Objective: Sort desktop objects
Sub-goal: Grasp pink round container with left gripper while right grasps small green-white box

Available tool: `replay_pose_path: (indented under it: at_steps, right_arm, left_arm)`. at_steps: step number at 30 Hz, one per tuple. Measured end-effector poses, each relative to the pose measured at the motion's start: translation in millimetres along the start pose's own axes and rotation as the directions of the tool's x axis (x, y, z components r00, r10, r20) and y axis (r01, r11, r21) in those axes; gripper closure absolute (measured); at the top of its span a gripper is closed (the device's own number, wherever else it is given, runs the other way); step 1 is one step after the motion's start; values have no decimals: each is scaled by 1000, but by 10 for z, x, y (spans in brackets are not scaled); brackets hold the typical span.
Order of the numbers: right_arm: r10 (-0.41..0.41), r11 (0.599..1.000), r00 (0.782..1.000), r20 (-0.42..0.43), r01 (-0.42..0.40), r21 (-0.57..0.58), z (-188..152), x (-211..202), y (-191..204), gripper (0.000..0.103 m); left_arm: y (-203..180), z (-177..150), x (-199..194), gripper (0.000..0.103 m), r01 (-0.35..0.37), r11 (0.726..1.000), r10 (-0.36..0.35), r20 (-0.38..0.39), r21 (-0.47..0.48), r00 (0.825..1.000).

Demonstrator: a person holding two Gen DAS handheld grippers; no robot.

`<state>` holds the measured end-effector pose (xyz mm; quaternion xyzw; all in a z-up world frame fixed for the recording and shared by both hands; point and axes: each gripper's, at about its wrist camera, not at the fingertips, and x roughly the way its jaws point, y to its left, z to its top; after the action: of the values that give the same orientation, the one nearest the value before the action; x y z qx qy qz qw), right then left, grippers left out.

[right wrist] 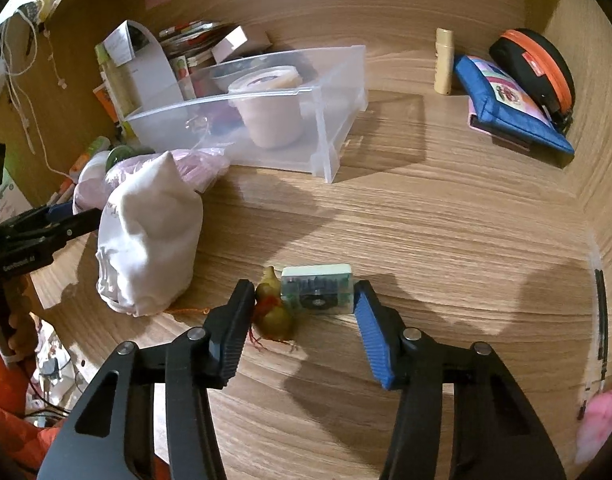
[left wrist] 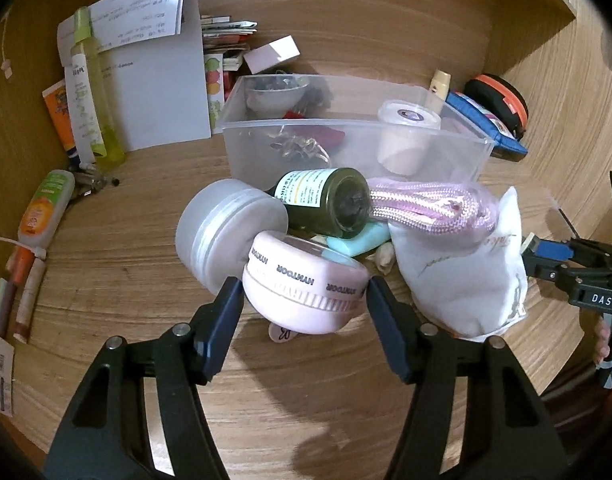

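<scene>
Left wrist: left gripper [left wrist: 304, 294] clamped on pink round case [left wrist: 302, 284]; right gripper [right wrist: 304, 300] around gourd [right wrist: 272, 312], small box [right wrist: 317, 289], unclear grip

— What can't you make out from my left claw's view?
— The green bottle [left wrist: 326, 200] hides its neck behind the frosted jar [left wrist: 226, 232]; the label print is too small.
— And the right?
— The pink thing [right wrist: 600, 424] at the edge is blurred.
</scene>
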<state>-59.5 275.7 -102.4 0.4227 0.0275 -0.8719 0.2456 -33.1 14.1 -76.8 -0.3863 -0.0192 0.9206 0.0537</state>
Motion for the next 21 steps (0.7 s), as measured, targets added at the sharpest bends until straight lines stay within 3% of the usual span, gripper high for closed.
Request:
replay_pose_path:
  at_steps: [3,6,9,15,17,19,21]
  right_arm:
    - [14,1000,1000,20,-14,19,25,-83,-51,71]
    - [12,999,1000,17,-13,30,50,-111,-88,71]
    - [6,999,1000,-9,-6,36,55,-62,-115,69]
    - [-7,999,1000,-11,8,34,40,4,-87,68]
    - [-14,1000,1000,-11,15,25,47,32,-77,68]
    - [-14,1000,1000,-11,14,23,62,50,-80,68]
    - [-7,1000,1000,-6,7,29,67,57,-89,69]
  left_arm:
    - [31,7,-45,41,13,1000,-13,13,-19,1000]
    - [32,25,-113,42,16,1000,-16,31,-16,999]
    - [14,37,-147,52,25,1000,-25,36,-6,999]
    - [-74,23,-148,52,7,999,-8,31,42,999]
    - [-88,33,-118,47,19,999,-19,13,46,1000]
    - [-63,38,-22,36,50,998,-49,-35,32,998]
    - [-26,27,70,34,70,998,-69,-66,9,995]
